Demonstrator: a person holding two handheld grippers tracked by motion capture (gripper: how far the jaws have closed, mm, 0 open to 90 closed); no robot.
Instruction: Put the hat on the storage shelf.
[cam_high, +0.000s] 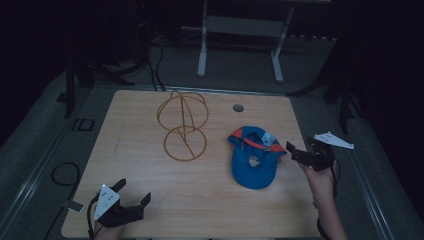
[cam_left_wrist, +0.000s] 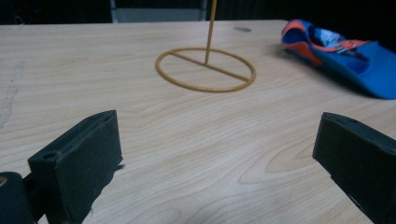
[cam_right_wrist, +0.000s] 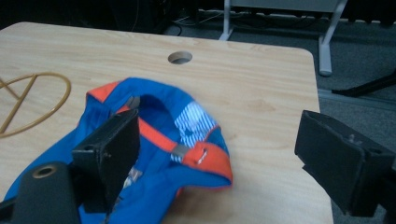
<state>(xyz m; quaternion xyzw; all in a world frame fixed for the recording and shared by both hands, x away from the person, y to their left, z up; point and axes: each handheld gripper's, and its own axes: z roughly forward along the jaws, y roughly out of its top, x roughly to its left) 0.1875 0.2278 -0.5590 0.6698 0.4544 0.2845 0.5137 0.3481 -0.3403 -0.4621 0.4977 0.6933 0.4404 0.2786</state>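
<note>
A blue cap with orange trim lies on the wooden table, right of centre, its inside facing up. A yellow wire stand with a ring base and upright hoops rises left of it. My right gripper hovers open just right of the cap, jaws wide with nothing between them; its left jaw overlaps the cap's back strap in the right gripper view. Down at the table's near left corner, my left gripper stands open and empty, aimed toward the stand; the cap lies far right of it.
A round cable hole sits in the table near its back edge. A white desk frame stands on the dark floor beyond. Cables run on the floor at the left and at the back. Table edges lie close to both grippers.
</note>
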